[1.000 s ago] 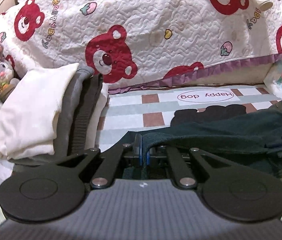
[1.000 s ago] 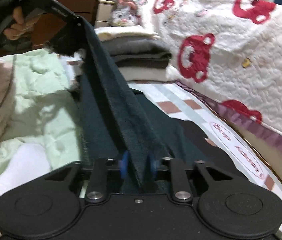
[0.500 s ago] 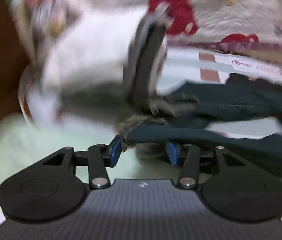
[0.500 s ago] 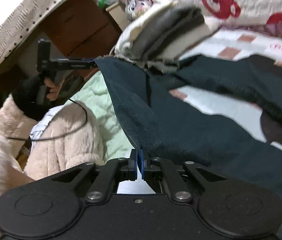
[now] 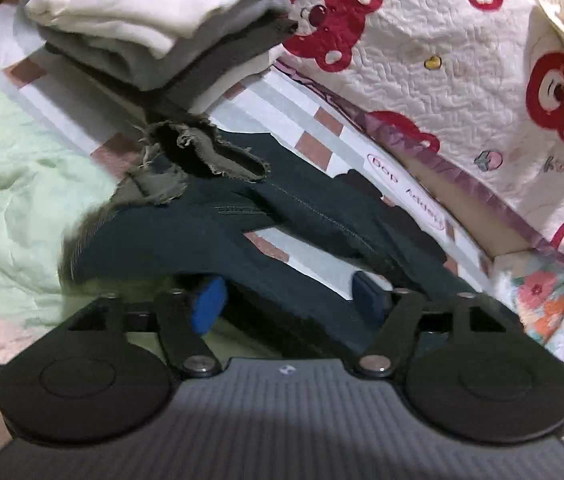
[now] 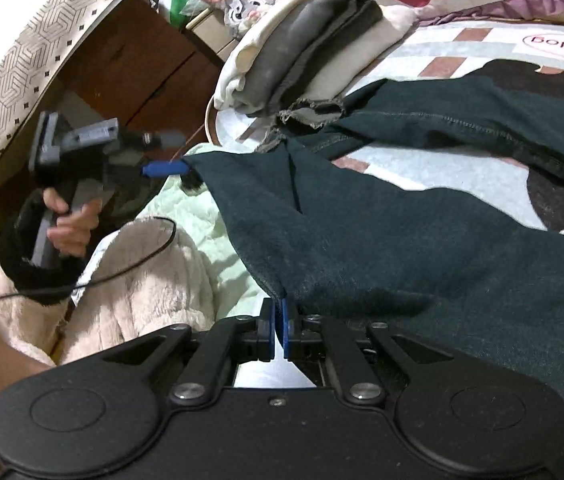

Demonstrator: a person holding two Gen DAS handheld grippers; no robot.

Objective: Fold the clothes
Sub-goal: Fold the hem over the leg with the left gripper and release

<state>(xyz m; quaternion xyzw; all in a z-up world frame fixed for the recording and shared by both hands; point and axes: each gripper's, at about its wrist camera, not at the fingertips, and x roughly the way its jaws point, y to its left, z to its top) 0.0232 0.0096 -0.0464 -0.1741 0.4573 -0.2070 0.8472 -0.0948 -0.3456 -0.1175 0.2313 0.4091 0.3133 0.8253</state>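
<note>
Right hand-held gripper [image 6: 277,334]: blue pads pressed together on the near edge of the dark green garment [image 6: 402,248]. Left hand-held gripper [image 5: 288,302]: jaws spread wide, garment edge draped loosely between them, not pinched. Garment lies spread across the bed [image 5: 306,120], frayed grey hem [image 5: 193,160] farther out. Beyond it, 1 stack [image 5: 153,36] of folded clothes beside the bear quilt [image 5: 462,60].

Two tongs [image 5: 288,296] [image 6: 279,330], one dark garment [image 6: 422,248]
</note>
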